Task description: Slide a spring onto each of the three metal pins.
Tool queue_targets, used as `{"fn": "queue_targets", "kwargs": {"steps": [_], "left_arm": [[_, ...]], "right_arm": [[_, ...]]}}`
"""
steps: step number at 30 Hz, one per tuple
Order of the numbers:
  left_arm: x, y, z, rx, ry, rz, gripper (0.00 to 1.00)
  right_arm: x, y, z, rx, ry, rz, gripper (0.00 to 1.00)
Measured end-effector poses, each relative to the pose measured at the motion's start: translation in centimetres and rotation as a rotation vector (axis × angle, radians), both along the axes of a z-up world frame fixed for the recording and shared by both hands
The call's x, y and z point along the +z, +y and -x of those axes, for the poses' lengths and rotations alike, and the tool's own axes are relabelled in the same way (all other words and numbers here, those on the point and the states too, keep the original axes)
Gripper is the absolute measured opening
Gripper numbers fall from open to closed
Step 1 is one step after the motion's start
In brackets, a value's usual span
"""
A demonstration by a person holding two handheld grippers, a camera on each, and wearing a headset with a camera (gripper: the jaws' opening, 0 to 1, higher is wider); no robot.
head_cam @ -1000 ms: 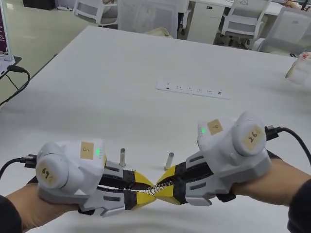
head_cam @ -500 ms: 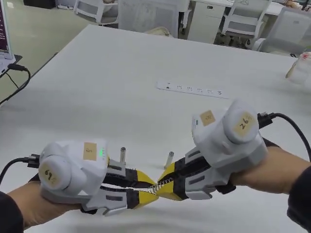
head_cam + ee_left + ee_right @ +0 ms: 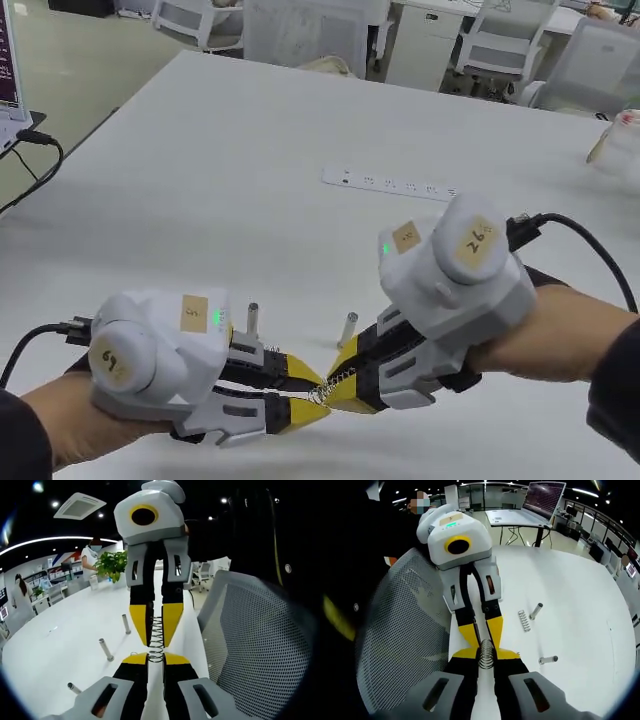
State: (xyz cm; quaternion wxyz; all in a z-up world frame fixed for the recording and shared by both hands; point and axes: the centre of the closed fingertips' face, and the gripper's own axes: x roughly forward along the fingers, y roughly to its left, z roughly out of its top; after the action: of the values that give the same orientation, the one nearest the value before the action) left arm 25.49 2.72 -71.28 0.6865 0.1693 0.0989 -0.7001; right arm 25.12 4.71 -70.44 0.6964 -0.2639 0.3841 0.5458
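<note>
r gripper (image 3: 343,384) tilted up; it & l gripper (image 3: 314,397) pinch spring (image 3: 336,379) (table (image 3: 300,130) edge close).

Rounded pale grey shells (image 3: 165,345) are sitting over black frames with yellow tips. The left gripper (image 3: 312,402) is carrying a tan sticker (image 3: 112,362) marked 69, with a green light (image 3: 216,319) glowing at its 2 o'clock; the right gripper (image 3: 338,385) is showing 26. Black cables (image 3: 40,338) are leaving the left shell at 9 o'clock and the right at 2 o'clock. Dark sleeves (image 3: 615,390) are covering both wrists.
</note>
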Motion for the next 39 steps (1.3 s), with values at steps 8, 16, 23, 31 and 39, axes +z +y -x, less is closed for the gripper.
{"fn": "queue_targets", "kwargs": {"steps": [8, 16, 23, 31, 39], "left_arm": [[0.0, 0.2, -0.1, 0.010, 0.008, -0.001, 0.07], [0.3, 0.7, -0.7, 0.048, 0.034, 0.015, 0.13], [0.5, 1.6, -1.5, 0.088, 0.034, 0.025, 0.20], [0.5, 2.8, -2.2, 0.145, 0.050, 0.040, 0.29], [-0.1, 4.3, -2.6, 0.205, 0.090, 0.035, 0.40]], "right_arm": [[0.2, -0.8, -0.3, 0.009, 0.004, 0.046, 0.08], [0.4, -3.5, -1.3, -0.018, -0.001, 0.107, 0.08], [0.6, -5.7, -1.8, -0.033, -0.001, 0.165, 0.08], [1.8, -8.2, -2.9, -0.077, -0.015, 0.189, 0.08], [2.9, -10.6, -3.9, -0.131, -0.036, 0.203, 0.08]]}}
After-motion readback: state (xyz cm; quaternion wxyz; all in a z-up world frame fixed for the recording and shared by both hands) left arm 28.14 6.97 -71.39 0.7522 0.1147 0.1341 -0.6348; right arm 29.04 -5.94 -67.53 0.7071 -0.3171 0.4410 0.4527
